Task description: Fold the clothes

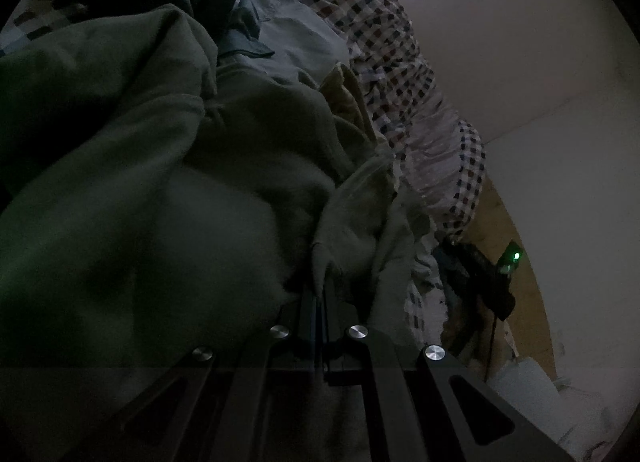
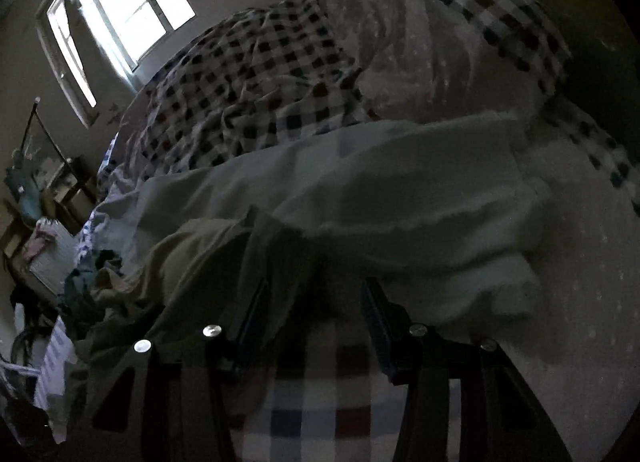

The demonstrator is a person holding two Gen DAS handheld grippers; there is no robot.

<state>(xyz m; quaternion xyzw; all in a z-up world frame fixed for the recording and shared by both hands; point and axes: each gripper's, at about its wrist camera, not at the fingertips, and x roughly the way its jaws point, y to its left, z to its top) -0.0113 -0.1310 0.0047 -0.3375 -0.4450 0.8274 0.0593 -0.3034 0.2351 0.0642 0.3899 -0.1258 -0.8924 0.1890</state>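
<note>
My left gripper (image 1: 320, 298) is clamped fully together with a thin edge of the olive-green garment (image 1: 160, 166) pinched between its 2 fingers; the rest of that garment bulges up and away to the left in a dim heap; a yellowish cloth (image 1: 346, 92) lies just beyond it, against the checked bedding (image 1: 400, 58). My right gripper (image 2: 316, 302) stands about half open, its 2 pads apart with a dark fold of cloth between them; I cannot tell whether they press on it; a pale folded garment (image 2: 400, 190) lies just ahead on the checked bedding, with a bright window (image 2: 132, 2) behind.
</note>
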